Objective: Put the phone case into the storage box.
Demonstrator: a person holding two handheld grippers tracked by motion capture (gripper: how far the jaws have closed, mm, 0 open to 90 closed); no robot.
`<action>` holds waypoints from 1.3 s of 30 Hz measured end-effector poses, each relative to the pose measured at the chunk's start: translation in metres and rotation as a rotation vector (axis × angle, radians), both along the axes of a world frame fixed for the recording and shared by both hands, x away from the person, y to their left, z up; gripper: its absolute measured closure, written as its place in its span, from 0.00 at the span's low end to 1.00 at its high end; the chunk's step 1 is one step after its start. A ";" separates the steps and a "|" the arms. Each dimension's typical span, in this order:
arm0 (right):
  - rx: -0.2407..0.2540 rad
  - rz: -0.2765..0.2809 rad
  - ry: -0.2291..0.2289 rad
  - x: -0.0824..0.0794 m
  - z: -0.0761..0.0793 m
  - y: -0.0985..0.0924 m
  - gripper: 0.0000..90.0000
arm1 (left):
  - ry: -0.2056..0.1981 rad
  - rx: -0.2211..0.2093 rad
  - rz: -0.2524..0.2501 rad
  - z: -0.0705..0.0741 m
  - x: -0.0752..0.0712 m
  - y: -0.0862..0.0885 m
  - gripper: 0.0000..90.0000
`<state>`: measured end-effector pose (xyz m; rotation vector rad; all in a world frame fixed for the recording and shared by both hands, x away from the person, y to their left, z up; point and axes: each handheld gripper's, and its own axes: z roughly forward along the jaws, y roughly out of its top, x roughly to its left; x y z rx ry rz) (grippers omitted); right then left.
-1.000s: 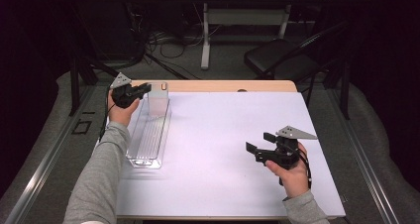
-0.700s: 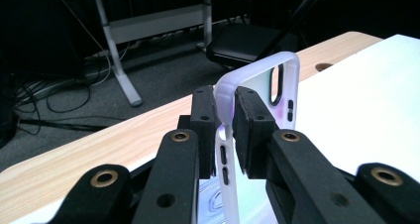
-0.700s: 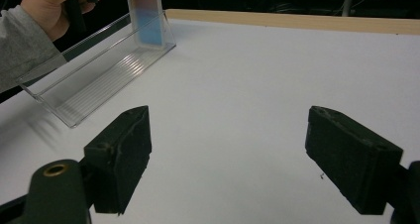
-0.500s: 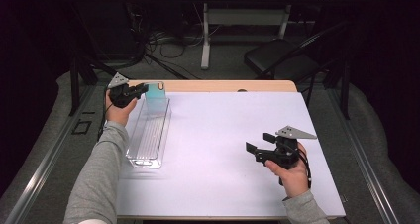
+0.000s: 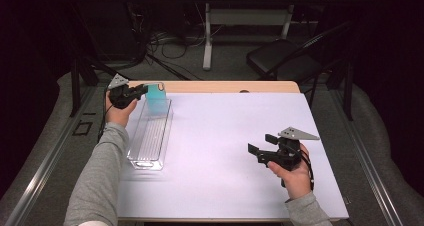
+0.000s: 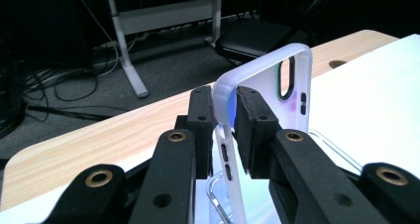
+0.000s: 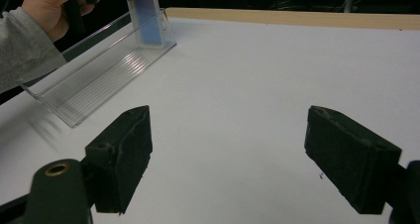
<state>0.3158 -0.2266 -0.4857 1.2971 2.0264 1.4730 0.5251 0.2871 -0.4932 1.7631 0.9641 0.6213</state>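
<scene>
One thin wall of the phone case (image 6: 267, 70) is all that the left tongs (image 5: 142, 90) have, pinched between their pads near a corner. Those tongs have just been easing open with the case between them, so the hold looks light. The case stands upright at the far end of the clear tray (image 5: 145, 165), its lower end down inside.

If the pads slacken before the case rests on the tray floor, it could drop, tip against the tray wall or fall flat. A sideways pull while the pads touch it could drag the light tray along the surface (image 5: 225, 131) or tilt it.

Room is tight there: the tray is narrow, its far end sits just beside the wooden strip (image 5: 225, 87) at the back edge, and its long side runs near the left edge of the surface. Straight up looks like the safest way out.

Well apart, the right tongs (image 7: 225, 149) are wide open and hold nothing, with bare surface all around them.
</scene>
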 end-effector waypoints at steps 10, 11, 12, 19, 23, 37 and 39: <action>0.004 -0.003 0.000 0.000 -0.001 0.000 0.20 | 0.003 0.007 0.040 -0.001 0.001 0.000 0.75; 0.005 -0.002 0.000 0.000 -0.001 0.000 0.20 | 0.003 0.007 0.042 -0.001 0.001 -0.001 0.73; 0.004 -0.002 -0.001 0.000 -0.001 0.000 0.20 | 0.005 0.009 0.044 -0.001 0.001 -0.001 0.71; 0.000 0.001 -0.001 0.000 -0.001 0.000 0.20 | 0.022 -0.019 0.062 0.000 0.000 0.000 0.58; 0.002 0.002 -0.001 0.000 -0.001 0.001 0.20 | 0.043 -0.006 0.081 0.001 -0.001 0.001 0.56; 0.003 0.001 -0.008 -0.001 0.000 0.000 0.20 | 0.069 -0.004 0.137 0.011 -0.008 0.003 0.50; 0.004 0.001 -0.009 -0.001 0.001 0.000 0.20 | 0.074 -0.012 0.148 0.012 -0.009 0.003 0.49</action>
